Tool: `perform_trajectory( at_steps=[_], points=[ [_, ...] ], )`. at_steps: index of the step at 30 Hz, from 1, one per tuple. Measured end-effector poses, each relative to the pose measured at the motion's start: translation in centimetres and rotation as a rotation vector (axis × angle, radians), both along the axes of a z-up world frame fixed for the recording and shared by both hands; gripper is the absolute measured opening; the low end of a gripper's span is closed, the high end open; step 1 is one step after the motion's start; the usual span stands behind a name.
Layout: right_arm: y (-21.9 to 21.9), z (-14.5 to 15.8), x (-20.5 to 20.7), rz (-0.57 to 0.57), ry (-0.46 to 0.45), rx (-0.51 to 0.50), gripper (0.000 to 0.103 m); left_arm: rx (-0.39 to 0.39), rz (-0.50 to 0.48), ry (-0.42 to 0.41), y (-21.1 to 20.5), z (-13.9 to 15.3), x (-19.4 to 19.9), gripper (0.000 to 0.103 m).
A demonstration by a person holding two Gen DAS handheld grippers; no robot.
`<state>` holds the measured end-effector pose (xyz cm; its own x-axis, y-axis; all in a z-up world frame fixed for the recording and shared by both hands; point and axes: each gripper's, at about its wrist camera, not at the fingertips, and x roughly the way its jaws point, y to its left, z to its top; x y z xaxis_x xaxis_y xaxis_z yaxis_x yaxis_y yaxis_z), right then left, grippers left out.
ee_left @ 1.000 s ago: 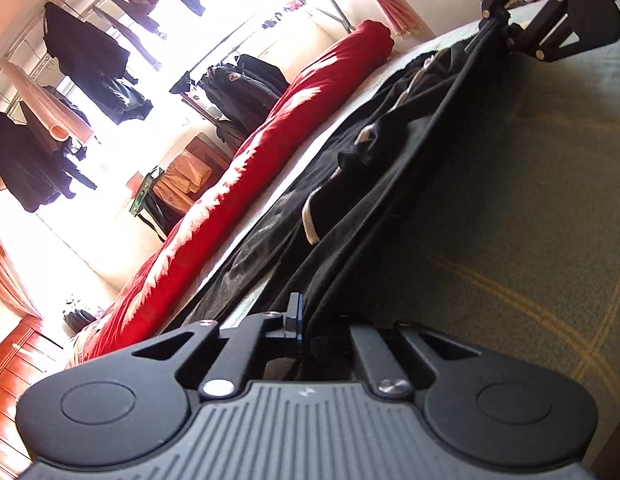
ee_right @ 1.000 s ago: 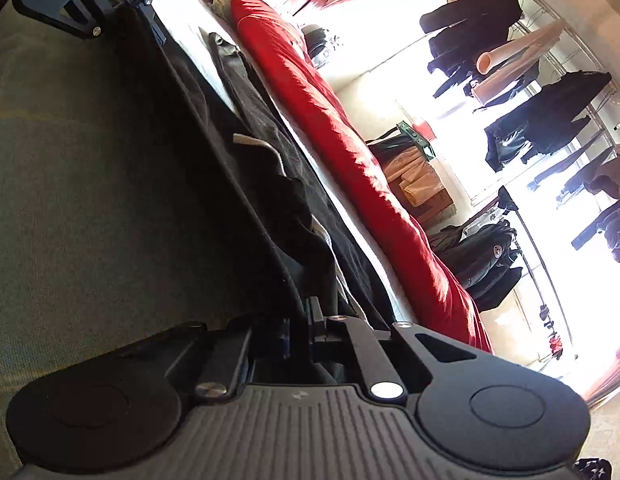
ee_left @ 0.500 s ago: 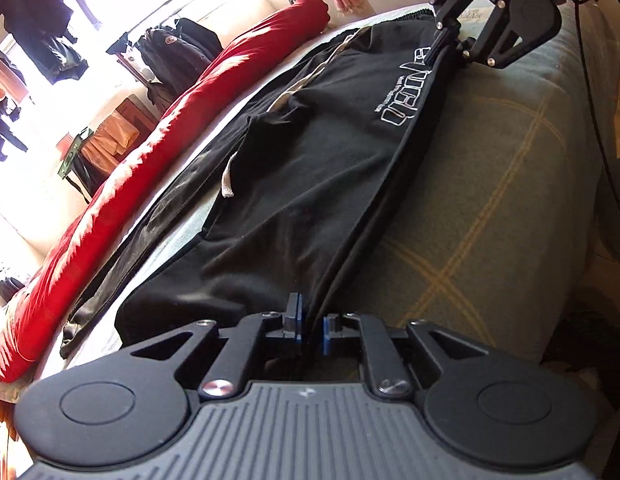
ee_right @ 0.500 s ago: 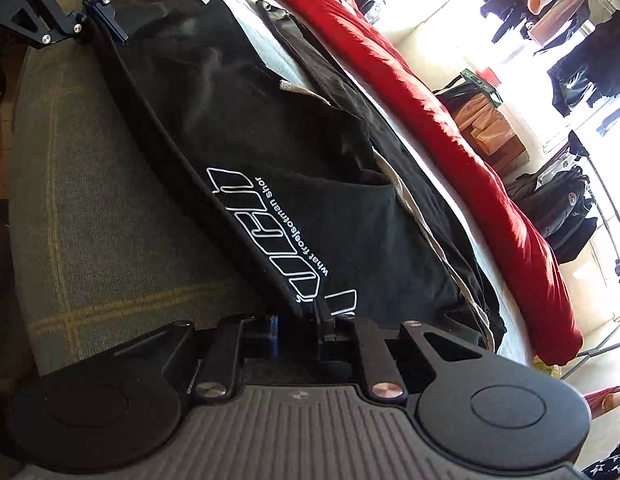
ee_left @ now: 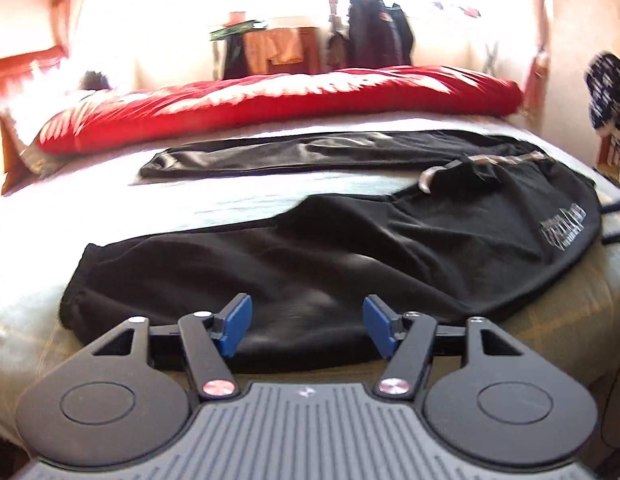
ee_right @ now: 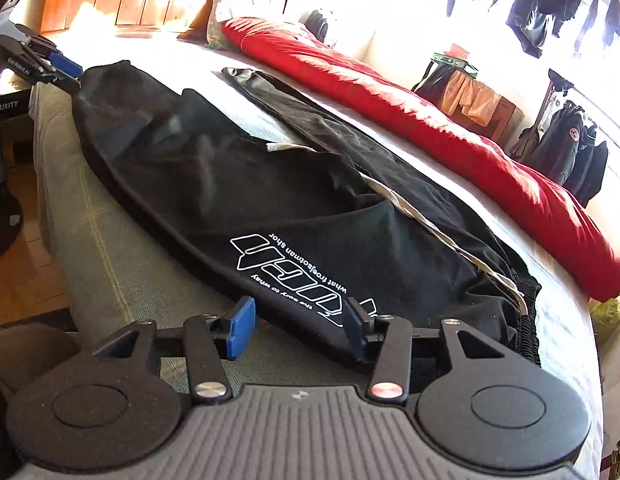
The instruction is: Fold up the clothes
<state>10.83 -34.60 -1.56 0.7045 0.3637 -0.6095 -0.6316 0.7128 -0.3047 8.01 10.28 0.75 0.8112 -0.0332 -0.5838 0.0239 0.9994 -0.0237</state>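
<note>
Both tongs just opened, nothing clamped: left tongs (ee_left: 305, 326), right tongs (ee_right: 299, 326). Black trousers (ee_right: 237, 184) lie folded lengthwise along bed (ee_right: 109, 248) near edge. Red duvet (ee_right: 430, 120) along far edge.

Bed (ee_right: 121, 280), near edge: a bare strip of checked cover in front of the black trousers (ee_right: 269, 200), free for approach.
Middle: trousers lie folded lengthwise along the bed and fill the central band; a pale bare wedge (ee_left: 213, 204) is open between the two legs.
Far side: rolled red quilt (ee_left: 269, 100) bars the way across.
</note>
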Motion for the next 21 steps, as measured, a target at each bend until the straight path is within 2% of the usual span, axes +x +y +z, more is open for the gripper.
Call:
perform_trajectory(
  at_steps=[3, 6, 10, 12, 16, 19, 21],
  points=[
    [0.8, 0.3, 0.3, 0.005, 0.003, 0.02, 0.053, -0.21, 0.158, -0.004, 6.1, -0.3, 0.8, 0.071],
    [1.5, 0.4, 0.5, 0.005, 0.007, 0.051, 0.054, -0.423, 0.305, -0.02, 12.3, -2.2, 1.5, 0.076],
    [2.4, 0.4, 0.9, -0.004, 0.02, 0.084, 0.057, -0.584, 0.423, 0.008, 17.4, -5.3, 2.4, 0.076],
    [2.7, 0.4, 1.2, -0.009, 0.03, 0.096, 0.057, -0.621, 0.435, 0.035, 18.2, -6.6, 3.2, 0.076],
    [3.1, 0.4, 1.7, -0.018, 0.038, 0.114, 0.057, -0.63, 0.423, 0.023, 18.4, -7.6, 4.7, 0.079],
    [3.3, 0.4, 1.9, -0.02, 0.04, 0.128, 0.057, -0.617, 0.415, -0.003, 18.4, -7.6, 5.7, 0.077],
    [3.5, 0.3, 1.9, -0.016, 0.044, 0.137, 0.057, -0.577, 0.418, -0.014, 18.1, -7.5, 6.1, 0.073]
  ],
)
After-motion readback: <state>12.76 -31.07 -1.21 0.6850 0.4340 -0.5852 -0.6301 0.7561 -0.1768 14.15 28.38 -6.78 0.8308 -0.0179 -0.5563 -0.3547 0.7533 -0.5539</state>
